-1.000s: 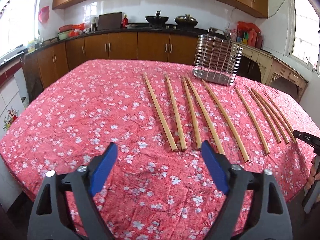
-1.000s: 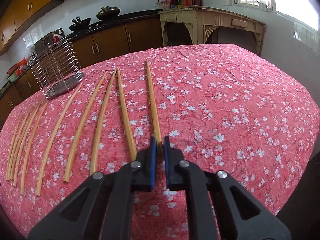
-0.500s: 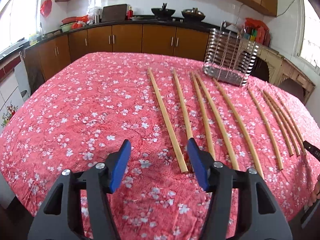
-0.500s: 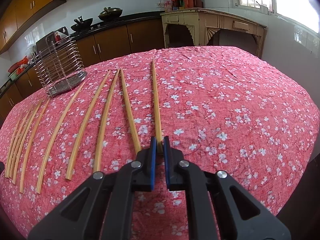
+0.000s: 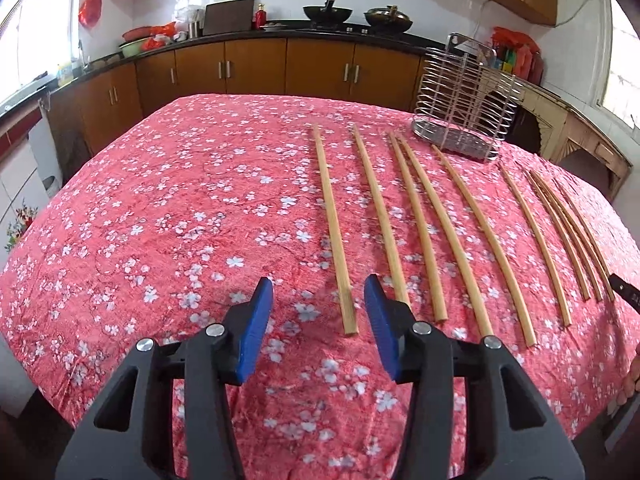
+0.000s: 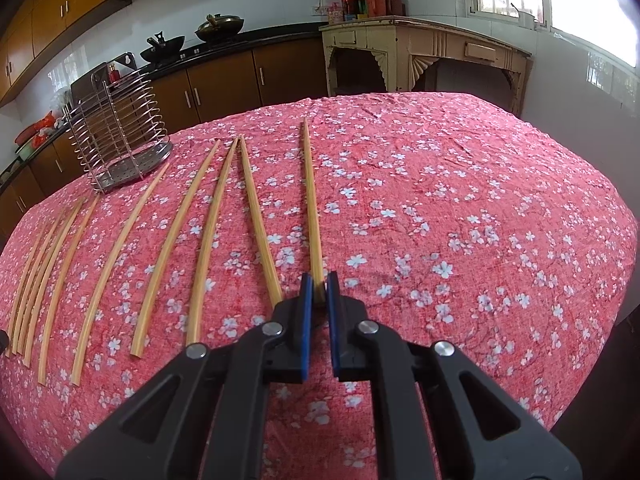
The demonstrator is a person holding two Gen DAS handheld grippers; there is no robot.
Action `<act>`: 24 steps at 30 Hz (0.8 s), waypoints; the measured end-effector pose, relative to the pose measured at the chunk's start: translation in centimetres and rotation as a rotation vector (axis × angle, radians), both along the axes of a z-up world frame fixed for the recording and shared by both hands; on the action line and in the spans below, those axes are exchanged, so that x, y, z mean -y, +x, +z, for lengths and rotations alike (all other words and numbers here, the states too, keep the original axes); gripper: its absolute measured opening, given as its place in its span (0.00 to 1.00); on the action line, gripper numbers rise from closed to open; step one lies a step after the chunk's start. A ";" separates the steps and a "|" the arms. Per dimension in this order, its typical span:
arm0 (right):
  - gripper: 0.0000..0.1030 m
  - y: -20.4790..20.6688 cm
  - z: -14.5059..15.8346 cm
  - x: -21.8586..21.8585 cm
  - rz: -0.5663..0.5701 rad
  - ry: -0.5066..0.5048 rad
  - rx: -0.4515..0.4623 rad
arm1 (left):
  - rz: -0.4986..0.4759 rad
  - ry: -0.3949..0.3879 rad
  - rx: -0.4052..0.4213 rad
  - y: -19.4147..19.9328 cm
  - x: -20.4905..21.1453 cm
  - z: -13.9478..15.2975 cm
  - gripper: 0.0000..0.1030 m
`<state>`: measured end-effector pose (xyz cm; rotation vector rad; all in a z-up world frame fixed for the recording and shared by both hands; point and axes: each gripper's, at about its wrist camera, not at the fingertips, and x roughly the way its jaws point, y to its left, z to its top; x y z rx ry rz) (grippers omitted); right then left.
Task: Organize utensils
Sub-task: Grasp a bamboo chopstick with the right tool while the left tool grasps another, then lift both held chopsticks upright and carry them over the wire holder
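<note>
chopstick (image 6: 311, 204) pinched in right tongs (image 6: 319, 294); left tongs (image 5: 319, 312) closing, nothing gripped.

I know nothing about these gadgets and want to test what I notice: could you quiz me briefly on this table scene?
1. True or false: the right gripper is clamped on a chopstick.
2. The wire utensil holder is: A) lying on its side, B) standing empty, C) full of chopsticks?
3. What lies between the pads of the left gripper?
Key: 1 true. 2 B. 3 the near end of the leftmost chopstick, untouched; those jaws have just been closing.
</note>
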<state>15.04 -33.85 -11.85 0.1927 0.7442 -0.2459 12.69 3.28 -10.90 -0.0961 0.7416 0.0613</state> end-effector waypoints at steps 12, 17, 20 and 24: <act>0.08 -0.1 -0.2 -0.7 0.000 -0.040 0.000 | 0.047 0.021 0.014 -0.7 0.6 -0.3 0.19; 0.07 -0.4 0.3 -0.9 0.021 -0.036 0.023 | 0.023 -0.011 -0.002 -0.5 -0.4 0.0 0.07; 0.07 -1.0 1.7 -1.4 0.026 -0.073 0.073 | 0.011 0.008 0.024 -0.8 -0.9 1.0 0.07; 0.07 -1.8 4.6 -1.8 0.039 -0.121 0.158 | -0.007 0.039 0.091 -1.3 -1.6 3.4 0.07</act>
